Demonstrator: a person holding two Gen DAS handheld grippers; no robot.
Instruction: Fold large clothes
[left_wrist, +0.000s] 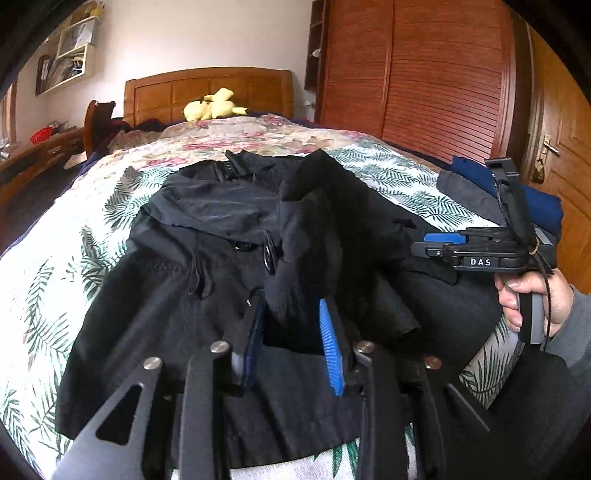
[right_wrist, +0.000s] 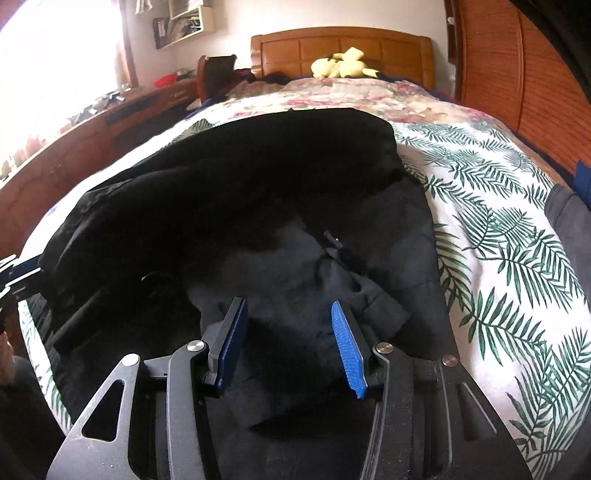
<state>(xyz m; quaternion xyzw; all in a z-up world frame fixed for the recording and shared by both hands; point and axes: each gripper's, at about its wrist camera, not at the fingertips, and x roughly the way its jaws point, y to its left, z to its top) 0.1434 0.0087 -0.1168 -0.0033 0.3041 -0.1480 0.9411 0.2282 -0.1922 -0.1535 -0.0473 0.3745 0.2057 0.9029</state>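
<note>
Squarely at centre frame, shows a black jacket (left_wrist: 177, 302) spread over a bed (left_wrist: 391, 177) dressed in a leaf-print cover, with a floral quilt (left_wrist: 258, 133) further up the picture. Finds the left tongs (left_wrist: 291, 314) at lower centre of the left wrist view, clamped on a thick fold of that jacket, the bunched cloth filling the gap at the tips and running up toward the middle of the frame. Catches a hand (left_wrist: 528, 299) at the right edge of the same view, wrapped round the grey handle of the right tongs (left_wrist: 428, 247), which point left above the jacket's right side.

From the right wrist view, shows the right tongs (right_wrist: 290, 317) standing apart, blue pads well separated, gripping nothing and hovering over rumpled black cloth at lower centre. Places the jacket (right_wrist: 258, 177) across most of the left and middle of that picture, its dark bulk heaped toward upper centre, with bare leaf-print cover to the right.

Beyond, takes in a yellow plush toy (left_wrist: 212, 105) against the wooden headboard (left_wrist: 207, 88) at upper centre, a slatted wooden wardrobe (left_wrist: 424, 74) at upper right, and a small stack of folded clothes (left_wrist: 543, 206), blue over grey, at the right edge of the bed.
</note>
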